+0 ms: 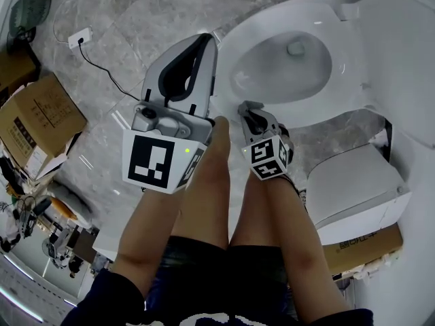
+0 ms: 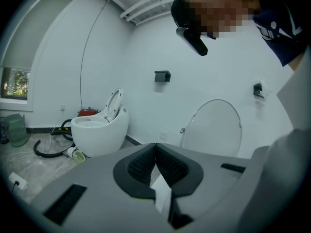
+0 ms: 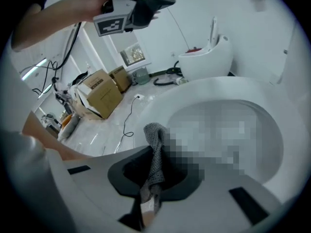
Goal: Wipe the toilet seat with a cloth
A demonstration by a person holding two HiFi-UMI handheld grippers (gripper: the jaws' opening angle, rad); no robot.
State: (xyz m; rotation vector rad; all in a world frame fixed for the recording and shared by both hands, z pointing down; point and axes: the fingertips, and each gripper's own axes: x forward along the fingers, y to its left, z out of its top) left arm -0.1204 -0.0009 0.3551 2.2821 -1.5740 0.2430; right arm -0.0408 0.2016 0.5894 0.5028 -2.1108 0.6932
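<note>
Grey marble floor (image 1: 129, 19), white walls, bathroom.

Entry, right gripper (image 3: 151, 165): jaws clamped on the grey cloth (image 3: 155, 137). The cloth is pinched between the pads. Its upper end pokes out past the fingertips, and a fold trails back down the gap. In the head view this gripper sits low at the near rim of the toilet seat (image 1: 234, 46), aimed into the bowl (image 1: 285, 66). Whether the cloth touches the seat cannot be told. In the right gripper view the white seat rim lies directly beyond the cloth.

Entry, left gripper (image 1: 208, 41): jaws closed, pads meeting at the tips, nothing between them. It is held higher than the right one, just left of the seat in the head view, and points level across the room.

Ahead of it:
- white oval lid (image 2: 214, 130), upright against the wall
- second toilet (image 2: 99, 130), egg-shaped, lid raised, off to the left
- black hose (image 2: 46, 152) on the floor beside that toilet
- black wall fixture (image 2: 162, 75) above

Further out, head view:
- cardboard box (image 1: 41, 114) at the left
- white socket block (image 1: 80, 38) with a black cable (image 1: 102, 70) running from it across the floor
- white ceramic piece (image 1: 353, 189) at the right, resting on flattened cardboard (image 1: 360, 250)
- the person's bare legs (image 1: 211, 195) below both grippers
</note>
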